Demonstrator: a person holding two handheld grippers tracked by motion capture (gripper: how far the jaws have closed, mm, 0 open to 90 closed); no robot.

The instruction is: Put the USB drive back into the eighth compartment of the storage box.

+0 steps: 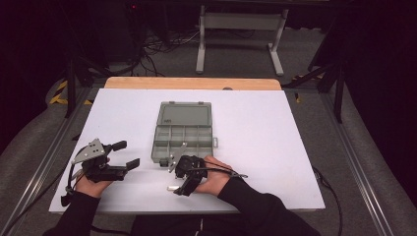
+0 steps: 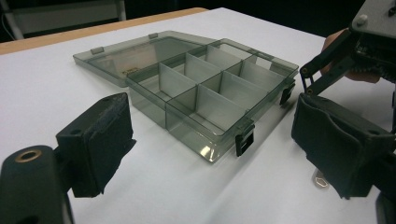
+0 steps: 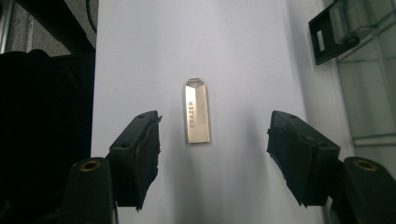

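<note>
My right gripper (image 3: 212, 154) hovers with jaws released on either side of a small silver metal USB stick (image 3: 197, 112) lying on the white desk (image 1: 255, 123), beside the open smoky-grey plastic compartment box (image 1: 183, 132); my left gripper (image 1: 128, 155) rests apart, jaws released

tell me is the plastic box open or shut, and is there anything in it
Open: the box has its lid folded flat back on the table. The compartments seen look empty.

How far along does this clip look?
Done: the organiser box lies open, its compartments empty. In hand: the right hand-held gripper, jaws open, straddles the metal USB stick without gripping it. The left hand-held gripper is open. Left: grasping and, presumably, boxing it.
</note>
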